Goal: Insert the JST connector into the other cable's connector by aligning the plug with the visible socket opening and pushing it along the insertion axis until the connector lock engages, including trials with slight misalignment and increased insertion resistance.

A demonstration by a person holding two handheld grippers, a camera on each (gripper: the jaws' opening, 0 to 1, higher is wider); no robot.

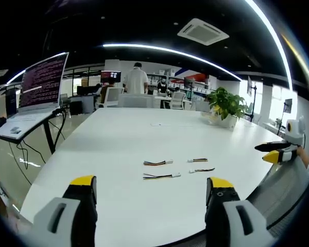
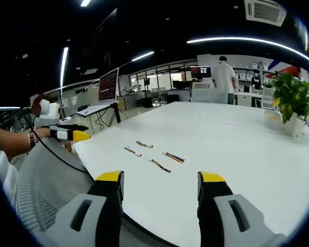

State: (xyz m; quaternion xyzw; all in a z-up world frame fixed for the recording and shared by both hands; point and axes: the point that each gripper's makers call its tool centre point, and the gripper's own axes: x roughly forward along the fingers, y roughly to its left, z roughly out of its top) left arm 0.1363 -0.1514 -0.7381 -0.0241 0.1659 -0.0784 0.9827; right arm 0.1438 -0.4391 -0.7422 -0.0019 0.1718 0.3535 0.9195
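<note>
Four short JST cables (image 1: pixel 158 162) lie mid-table, at 12 o'clock from both grippers, well apart from them. They look light, limp-wired, with tiny rigid plug ends; best to pinch a plug housing, not the wires. Left gripper (image 1: pixel 151 191) wide open, empty; right gripper (image 2: pixel 160 186) likewise. White table (image 1: pixel 144 134); laptop (image 1: pixel 38 90) at 10 o'clock, screen text unreadable.
</note>
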